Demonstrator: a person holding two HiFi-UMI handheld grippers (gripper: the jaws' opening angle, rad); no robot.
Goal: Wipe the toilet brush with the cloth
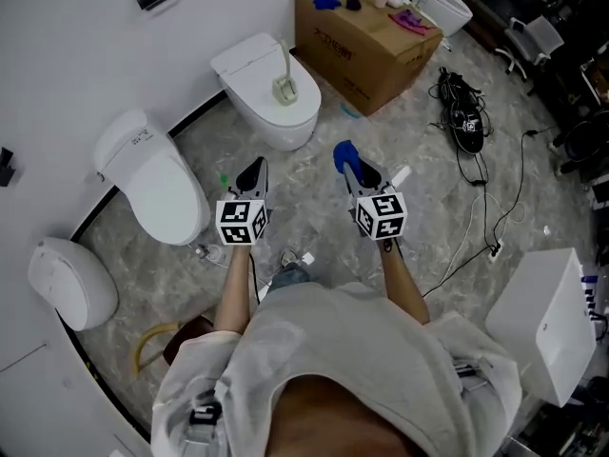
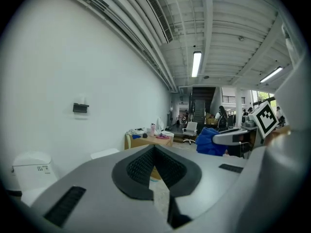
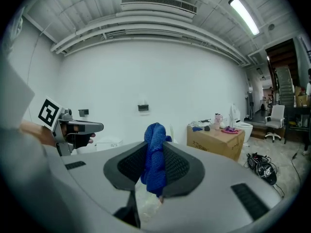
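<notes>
The toilet brush (image 1: 284, 76) stands in its pale holder on the lid of the middle white toilet (image 1: 249, 63), by the wall. My right gripper (image 1: 346, 163) is shut on a blue cloth (image 1: 343, 153), held in the air about a gripper's length this side of that toilet. In the right gripper view the cloth (image 3: 155, 155) bunches between the pads and sticks out above the right gripper (image 3: 155, 148). My left gripper (image 1: 251, 173) hovers beside it, jaws together with nothing in them. In the left gripper view its pads meet at the tip of the left gripper (image 2: 155, 150).
A second toilet (image 1: 157, 184) and a third (image 1: 68, 282) stand along the curved wall at left. A cardboard box (image 1: 366, 44) with small items on top sits behind. Black cables and a shoe-like object (image 1: 466, 122) lie at right, near a white cabinet (image 1: 547, 322).
</notes>
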